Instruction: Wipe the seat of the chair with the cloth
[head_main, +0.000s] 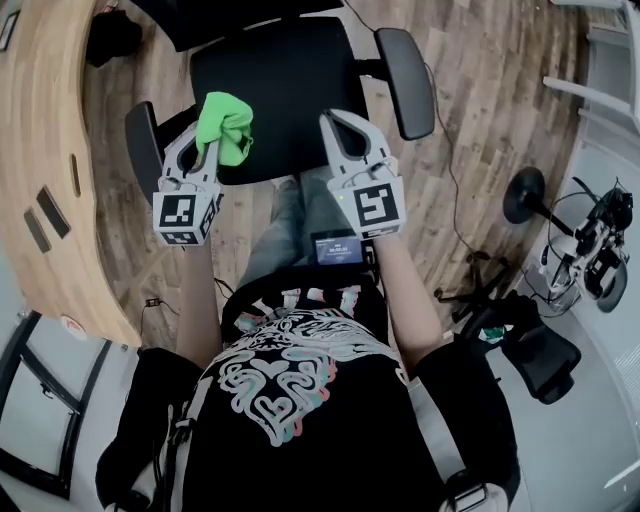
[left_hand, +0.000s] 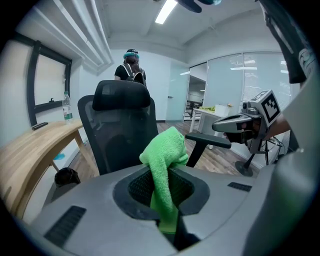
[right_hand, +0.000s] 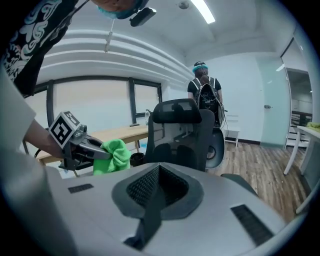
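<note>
A person wearing a backpack (left_hand: 131, 67) stands with back turned in a glass-walled office with a plank floor (head_main: 490, 90), where a plastic bottle (left_hand: 67, 107) stands upright on a curved wooden surface (head_main: 40, 150) and a black bag (left_hand: 66, 176) sits on the floor beside it.

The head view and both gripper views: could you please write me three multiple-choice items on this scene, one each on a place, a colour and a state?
1. Where is the cloth?
A in the right hand-held gripper
B in the left hand-held gripper
C in neither, lying loose

2. What colour is the cloth?
A green
B white
C red

3. How is the right hand-held gripper?
A shut on the cloth
B wide open
C shut, empty

Answers:
1 B, its jaws pinch the cloth in the left gripper view.
2 A, it is bright green in every view.
3 C, its jaws meet with nothing between them.
</note>
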